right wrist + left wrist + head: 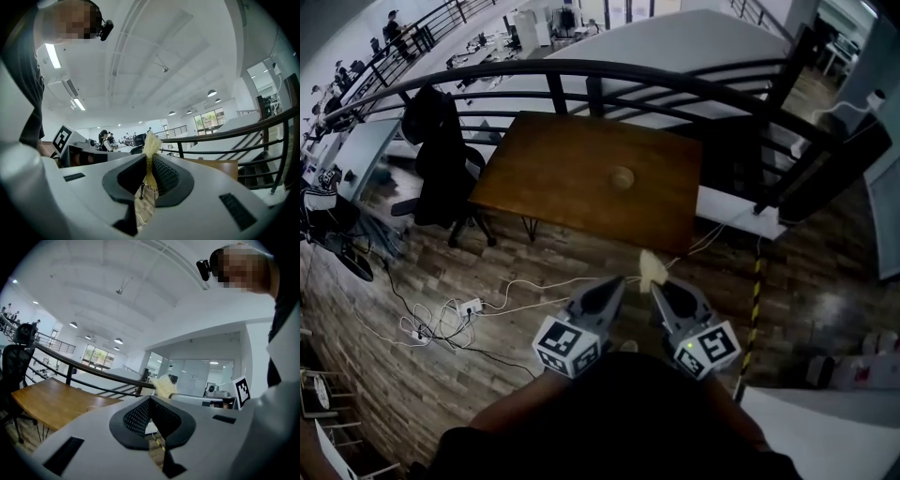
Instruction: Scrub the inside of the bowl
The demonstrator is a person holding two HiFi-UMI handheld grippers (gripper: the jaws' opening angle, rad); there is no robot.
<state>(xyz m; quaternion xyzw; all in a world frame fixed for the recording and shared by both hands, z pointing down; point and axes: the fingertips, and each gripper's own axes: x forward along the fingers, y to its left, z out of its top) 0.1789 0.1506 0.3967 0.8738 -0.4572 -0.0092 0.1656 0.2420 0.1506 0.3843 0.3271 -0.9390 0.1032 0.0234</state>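
Note:
A small round bowl (622,177) sits near the middle of a brown wooden table (553,159), well ahead of both grippers. My left gripper (619,283) is shut with nothing between its jaws; in the left gripper view its tips (150,398) meet. My right gripper (657,287) is shut on a pale yellow scrub pad (652,269), which sticks out past the jaws (151,140). Both grippers hang side by side over the wood floor, short of the table's near edge. The pad (162,386) also shows in the left gripper view.
A black curved railing (609,73) runs behind the table. An office chair with a dark jacket (441,159) stands at its left end. White cables and a power strip (469,307) lie on the floor at left; a yellow-black strip (757,281) runs at right.

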